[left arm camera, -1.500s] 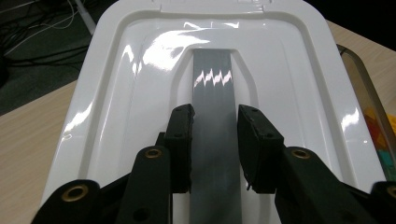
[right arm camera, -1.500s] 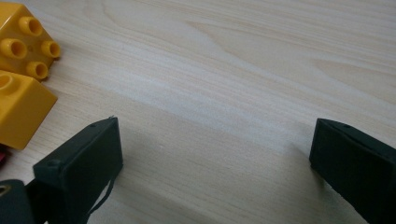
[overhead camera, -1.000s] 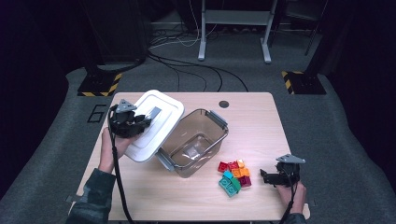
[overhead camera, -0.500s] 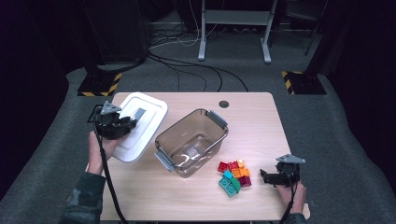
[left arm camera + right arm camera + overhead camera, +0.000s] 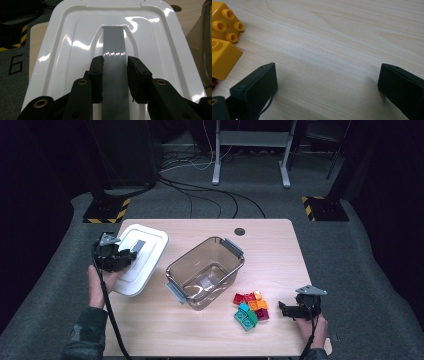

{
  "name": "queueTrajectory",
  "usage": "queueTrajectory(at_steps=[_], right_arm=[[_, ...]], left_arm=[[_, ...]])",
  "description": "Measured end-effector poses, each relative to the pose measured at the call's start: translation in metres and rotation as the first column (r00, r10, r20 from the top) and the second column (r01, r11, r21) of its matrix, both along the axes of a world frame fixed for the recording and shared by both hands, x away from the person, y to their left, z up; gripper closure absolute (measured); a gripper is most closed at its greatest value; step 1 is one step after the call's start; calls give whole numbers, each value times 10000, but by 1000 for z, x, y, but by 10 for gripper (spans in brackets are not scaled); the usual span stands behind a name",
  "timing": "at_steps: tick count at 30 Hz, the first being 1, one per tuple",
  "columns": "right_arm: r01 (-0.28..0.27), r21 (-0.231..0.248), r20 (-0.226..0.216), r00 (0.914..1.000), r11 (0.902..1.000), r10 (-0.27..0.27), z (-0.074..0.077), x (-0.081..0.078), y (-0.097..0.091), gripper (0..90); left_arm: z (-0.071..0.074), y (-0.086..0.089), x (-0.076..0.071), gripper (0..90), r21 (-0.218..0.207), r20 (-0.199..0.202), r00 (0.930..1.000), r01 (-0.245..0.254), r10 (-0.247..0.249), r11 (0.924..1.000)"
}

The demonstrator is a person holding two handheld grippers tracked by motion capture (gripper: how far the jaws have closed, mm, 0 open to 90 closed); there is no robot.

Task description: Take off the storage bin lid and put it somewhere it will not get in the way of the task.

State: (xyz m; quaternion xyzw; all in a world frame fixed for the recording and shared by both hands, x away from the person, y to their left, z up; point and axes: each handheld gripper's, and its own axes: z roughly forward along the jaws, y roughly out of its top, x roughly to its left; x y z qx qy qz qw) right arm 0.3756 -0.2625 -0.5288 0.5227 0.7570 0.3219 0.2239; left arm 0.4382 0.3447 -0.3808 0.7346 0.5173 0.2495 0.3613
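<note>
Left hand-held gripper (image 5: 115, 75) clamping lid (image 5: 145, 251) handle, overhanging table (image 5: 280, 250) edge

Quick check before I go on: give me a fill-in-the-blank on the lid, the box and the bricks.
The left gripper is shut on the white lid's grey ____.
The clear box holds ____ bricks.
The bricks lie between the box and the ____ gripper.
That gripper's jaws stand ____.

Missing words: handle; no; right; open

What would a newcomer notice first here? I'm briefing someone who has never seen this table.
Probably the white lid at the table's left edge, gripped by its grey handle in the left tongs. Next, the clear empty bin in the middle, and the heap of bright toy bricks beside the open right tongs.
</note>
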Motion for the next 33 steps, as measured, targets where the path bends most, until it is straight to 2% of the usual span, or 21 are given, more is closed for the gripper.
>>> queueTrajectory(at_steps=[6, 13, 20, 21, 25, 28, 33], right_arm=[[-1, 1, 0, 10000, 10000, 1, 0, 0, 0, 15], [1, 2, -2, 10000, 10000, -1, 0, 0, 0, 15], [0, 3, -2, 10000, 10000, 0, 0, 0, 0, 15], [0, 2, -3, 10000, 10000, 0, 0, 0, 0, 15], [0, 1, -2, 10000, 10000, 0, 0, 0, 0, 15], [0, 4, -8, 10000, 10000, 0, 0, 0, 0, 15], [3, 8, -8, 10000, 10000, -3, 0, 0, 0, 15]], left_arm=[[-15, 5, 4, 667, -84, -21, 9996, -283, 283, 9996], [-36, 8, 10, 666, -72, -376, 9982, -465, 462, 9989], [-51, 10, 15, 667, -70, -596, 9966, -578, 573, 9983], [-57, 10, 16, 667, -118, -774, 9947, -685, 674, 9976], [-64, 9, 18, 666, -133, -779, 9941, -772, 759, 9969], [-72, 9, 21, 666, -12, -943, 9919, -851, 846, 9964], [-87, 8, 29, 666, -134, -1236, 9849, -1234, 1208, 9923]])
